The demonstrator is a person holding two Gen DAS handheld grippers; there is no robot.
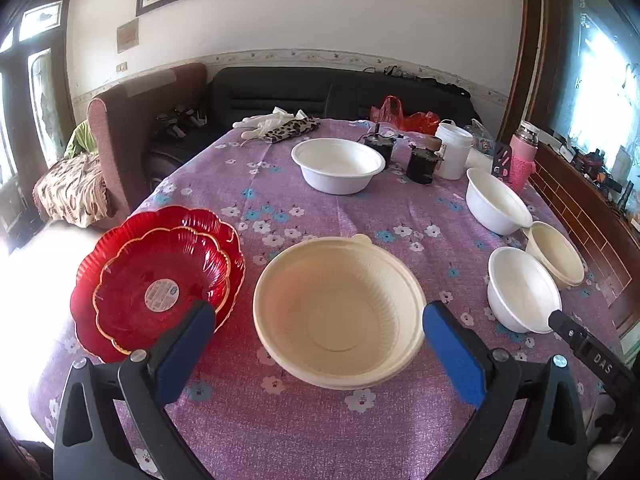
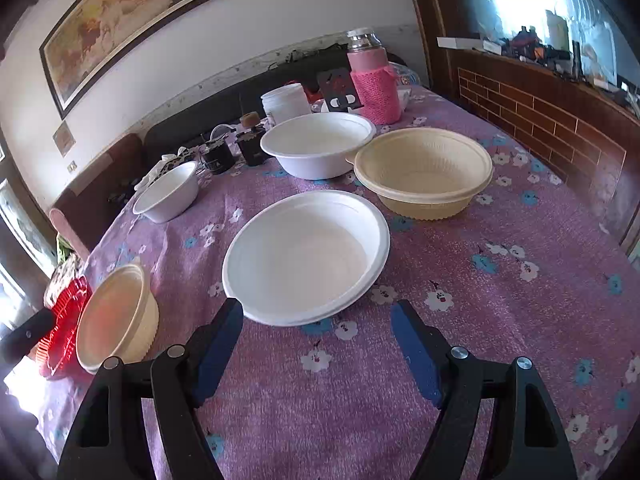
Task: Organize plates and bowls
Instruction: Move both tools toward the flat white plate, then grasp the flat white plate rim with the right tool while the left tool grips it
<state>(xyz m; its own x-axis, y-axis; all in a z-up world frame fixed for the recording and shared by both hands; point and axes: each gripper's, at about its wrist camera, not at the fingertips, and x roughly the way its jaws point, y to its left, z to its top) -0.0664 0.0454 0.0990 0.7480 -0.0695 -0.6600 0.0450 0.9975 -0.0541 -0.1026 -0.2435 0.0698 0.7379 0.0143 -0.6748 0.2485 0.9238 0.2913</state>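
My left gripper [image 1: 318, 320] is open and empty, its blue pads on either side of a cream bowl [image 1: 340, 312] on the purple tablecloth. Two stacked red flower-shaped plates [image 1: 156, 280] lie to its left. White bowls stand far centre [image 1: 338, 164], at right [image 1: 498, 200] and near right [image 1: 522, 290], beside a second cream bowl [image 1: 556, 252]. My right gripper [image 2: 316, 312] is open and empty just in front of a white bowl [image 2: 306, 256]. Behind it stand a white bowl [image 2: 318, 144], a cream bowl [image 2: 424, 170] and a small white bowl [image 2: 168, 190]. The cream bowl [image 2: 116, 316] and red plates [image 2: 64, 320] show at left.
Dark jars [image 1: 424, 162], a white tub [image 1: 454, 148], a pink flask [image 1: 522, 156], a red bag [image 1: 404, 116] and a leopard cloth [image 1: 292, 128] crowd the table's far end. A sofa and armchair stand behind. A brick-faced ledge [image 2: 552, 120] runs along the right.
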